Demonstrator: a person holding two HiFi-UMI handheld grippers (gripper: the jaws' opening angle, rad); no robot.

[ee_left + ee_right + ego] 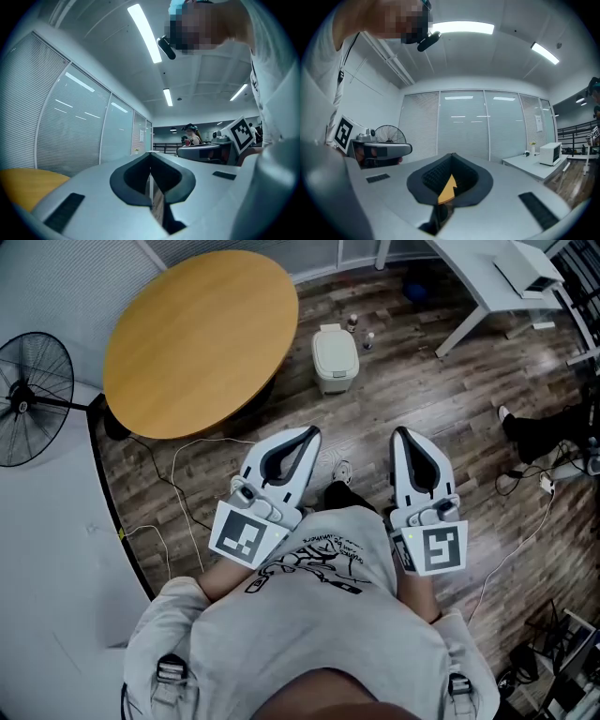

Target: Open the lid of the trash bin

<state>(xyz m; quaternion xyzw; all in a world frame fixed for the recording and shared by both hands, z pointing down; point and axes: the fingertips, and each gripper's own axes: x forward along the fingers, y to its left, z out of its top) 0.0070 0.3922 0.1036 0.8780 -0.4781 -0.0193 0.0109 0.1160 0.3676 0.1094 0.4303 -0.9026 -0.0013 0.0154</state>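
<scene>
**A:** Wondering how far along this one is. Is the lid (335, 348) open yet?

**B:** Nope, nothing's done as far as I can see. The bin (335, 371) sits on the wood floor just beside the round table (202, 338), with the lid flat down. It's well apart from both grippers, which are held up near the person's chest.

**A:** And the grippers themselves?

**B:** The left gripper (307, 434) has its jaws pressed together at the tips, with nothing between them. Same deal for the right gripper (401, 434): tips meeting, empty. So I'd say the whole job is left, meaning get over to the bin, reach down and lift the lid.

**A:** Counts?

**B:** One bin with one lid, two grippers and one table. There's also one fan (33, 397) off to the left, one white desk (487, 277) and two small bottles (352, 322) on the floor just beside the bin.
</scene>
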